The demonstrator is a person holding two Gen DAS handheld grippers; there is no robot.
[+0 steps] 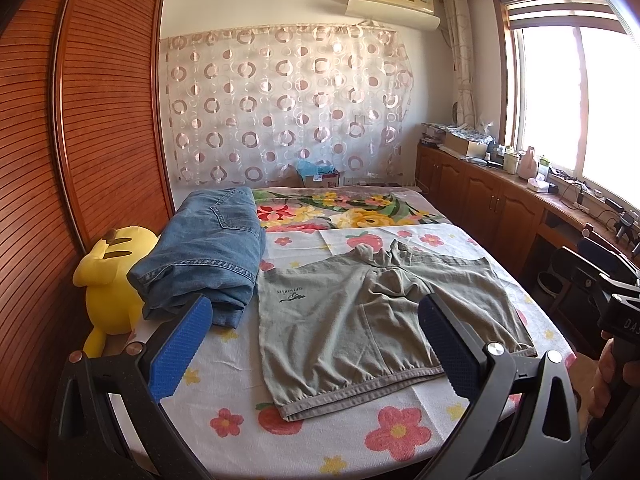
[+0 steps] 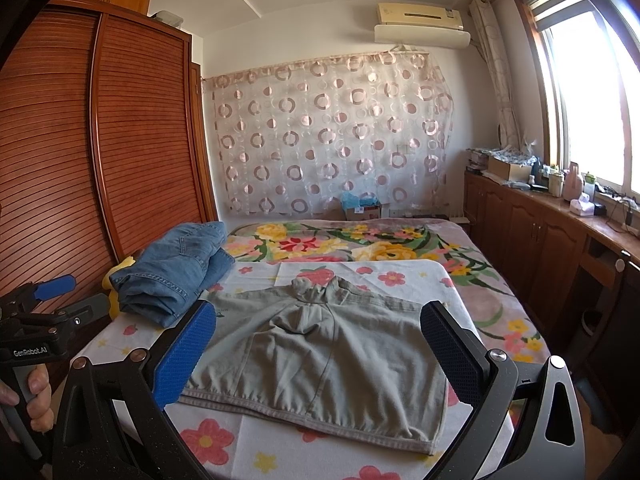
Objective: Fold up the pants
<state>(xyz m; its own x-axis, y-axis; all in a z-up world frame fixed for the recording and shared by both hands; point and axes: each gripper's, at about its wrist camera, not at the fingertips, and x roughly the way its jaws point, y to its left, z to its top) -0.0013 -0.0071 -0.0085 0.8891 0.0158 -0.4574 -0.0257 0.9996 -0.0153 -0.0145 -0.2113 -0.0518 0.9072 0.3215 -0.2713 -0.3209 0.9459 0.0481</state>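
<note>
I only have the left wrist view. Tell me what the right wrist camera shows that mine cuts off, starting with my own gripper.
Observer: The left gripper is seen from outside at the far left; its blue pads stand apart, nothing between them.
Operator: Now report who grips it.
Observer: A hand wraps its handle low at the left edge.
Operator: Check the top of the wardrobe.
Observer: A clear box sits on top of the wardrobe, out of your frame.
</note>
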